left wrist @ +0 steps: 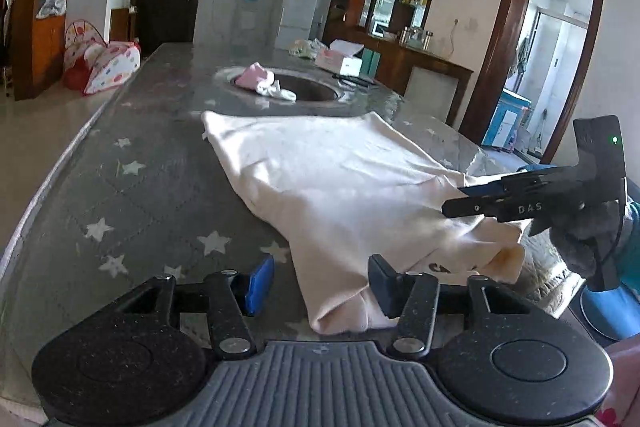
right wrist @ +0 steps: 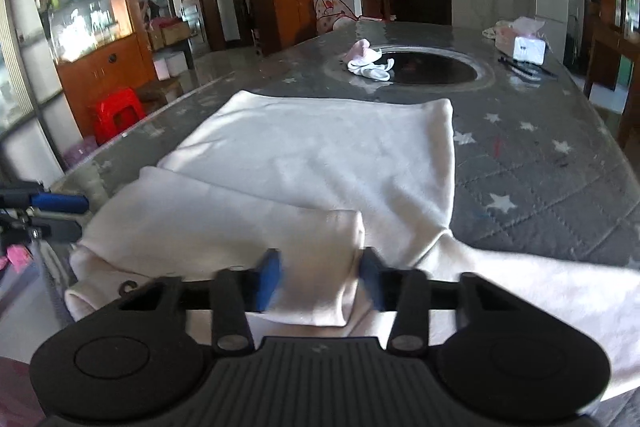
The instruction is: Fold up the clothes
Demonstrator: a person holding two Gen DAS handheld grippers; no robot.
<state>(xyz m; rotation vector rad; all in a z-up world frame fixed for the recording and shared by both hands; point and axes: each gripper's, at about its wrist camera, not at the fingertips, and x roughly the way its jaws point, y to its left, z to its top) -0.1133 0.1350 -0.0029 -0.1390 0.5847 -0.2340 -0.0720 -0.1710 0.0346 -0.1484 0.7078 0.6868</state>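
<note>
The cream garment (right wrist: 320, 155) lies lengthwise away across the table (right wrist: 540, 163), both grippers' jaws spread, unclamped.

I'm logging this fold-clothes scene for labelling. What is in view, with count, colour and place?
garment: one, cream, spread on the table, near end bunched by the tongs.
table: one, grey with white stars, dark round inset at its middle.
small cloths: pink and white pile, on the inset's rim.
tissue box: one, white, far right of the table.
stool: one, red, on the floor left of the table.
fridge: one, white, by the far wall.
left tongs: open, at the garment's near edge.
right tongs: fingers either side of a fold, still apart.
</note>
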